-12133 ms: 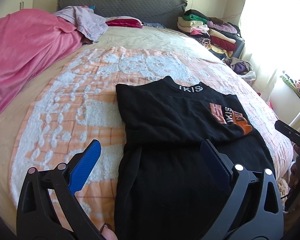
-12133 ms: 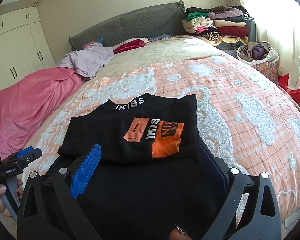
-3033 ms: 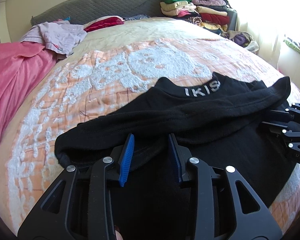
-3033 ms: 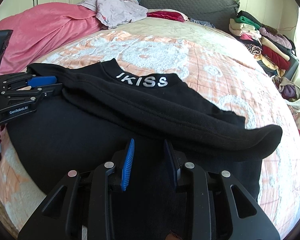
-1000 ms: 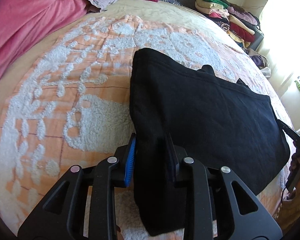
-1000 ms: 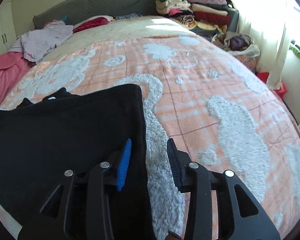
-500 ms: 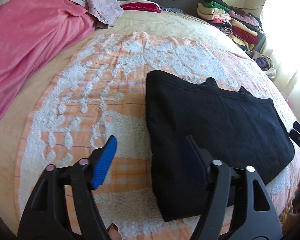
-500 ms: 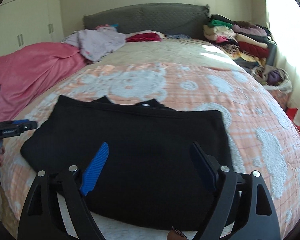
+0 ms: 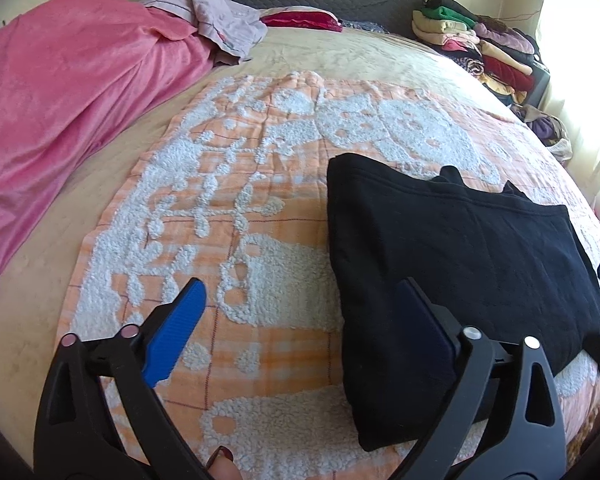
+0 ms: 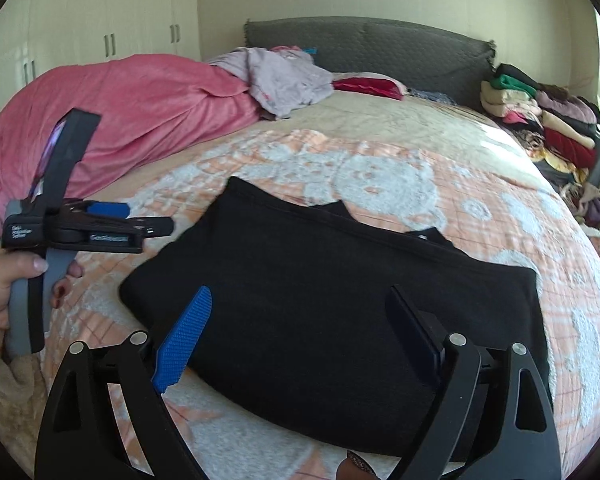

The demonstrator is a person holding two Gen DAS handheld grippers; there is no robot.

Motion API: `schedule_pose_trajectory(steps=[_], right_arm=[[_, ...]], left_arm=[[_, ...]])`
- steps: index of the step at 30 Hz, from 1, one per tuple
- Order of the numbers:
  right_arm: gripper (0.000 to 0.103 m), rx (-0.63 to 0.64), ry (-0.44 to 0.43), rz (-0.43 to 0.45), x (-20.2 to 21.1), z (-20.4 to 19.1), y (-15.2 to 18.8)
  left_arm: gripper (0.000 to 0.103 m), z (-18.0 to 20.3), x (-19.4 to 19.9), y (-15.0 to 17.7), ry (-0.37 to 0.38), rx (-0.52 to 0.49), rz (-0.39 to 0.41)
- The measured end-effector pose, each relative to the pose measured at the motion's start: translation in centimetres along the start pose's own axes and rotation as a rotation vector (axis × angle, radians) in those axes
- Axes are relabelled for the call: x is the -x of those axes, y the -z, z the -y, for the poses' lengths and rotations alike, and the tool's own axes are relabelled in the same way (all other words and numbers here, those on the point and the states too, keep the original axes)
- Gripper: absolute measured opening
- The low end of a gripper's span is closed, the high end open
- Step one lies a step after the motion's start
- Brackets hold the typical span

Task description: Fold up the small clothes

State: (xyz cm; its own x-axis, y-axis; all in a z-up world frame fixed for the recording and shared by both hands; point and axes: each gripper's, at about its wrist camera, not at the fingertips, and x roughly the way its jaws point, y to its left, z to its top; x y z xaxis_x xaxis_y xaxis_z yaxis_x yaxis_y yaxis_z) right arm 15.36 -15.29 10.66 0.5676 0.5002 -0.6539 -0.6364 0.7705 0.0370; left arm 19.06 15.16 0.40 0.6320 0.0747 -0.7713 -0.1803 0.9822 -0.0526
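A black garment (image 9: 452, 256) lies folded flat into a rectangle on the orange and white bedspread (image 9: 260, 184). It also shows in the right wrist view (image 10: 340, 292), with its collar peeking out at the far edge. My left gripper (image 9: 300, 300) is open and empty, raised above the garment's left edge. It shows from the side in the right wrist view (image 10: 140, 220). My right gripper (image 10: 300, 304) is open and empty, above the garment's near edge.
A pink blanket (image 9: 60, 92) is heaped on the left of the bed, with a lilac garment (image 9: 220, 20) beside it. A stack of folded clothes (image 9: 480, 48) stands at the far right by the grey headboard (image 10: 380, 48). White wardrobes (image 10: 112, 20) stand at the back left.
Both grippers opened, let go of the folded black garment and pulled back above it. The garment now lies still on the bedspread.
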Motion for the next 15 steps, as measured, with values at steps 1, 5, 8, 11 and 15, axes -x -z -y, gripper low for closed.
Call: schedule_pose_trajectory(steps=[1,5,8,11,15], right_arm=[[0.090,0.005,-0.007,0.002,-0.1,-0.4,-0.1],[0.090,0.021,-0.037,0.006,-0.3,-1.7,-0.5],[0.090,0.033,-0.059,0.011,-0.4,-2.5,-0.9],[0.091,0.044,-0.073,0.012,-0.4,-3.2,-1.2],[0.092,0.070,-0.099,0.006,-0.5,-4.3,-1.2]], left_arm=[[0.092,-0.1,0.0,0.0,-0.001,0.002,0.002],[0.093,-0.5,0.2,-0.2,-0.008,0.009,0.011],[0.093,-0.9,0.3,-0.4,-0.005,0.023,0.015],[0.093,-1.4,0.6,-0.5,-0.005,0.035,0.023],[0.093,-1.9,0.8,-0.7,0.000,0.051,0.030]])
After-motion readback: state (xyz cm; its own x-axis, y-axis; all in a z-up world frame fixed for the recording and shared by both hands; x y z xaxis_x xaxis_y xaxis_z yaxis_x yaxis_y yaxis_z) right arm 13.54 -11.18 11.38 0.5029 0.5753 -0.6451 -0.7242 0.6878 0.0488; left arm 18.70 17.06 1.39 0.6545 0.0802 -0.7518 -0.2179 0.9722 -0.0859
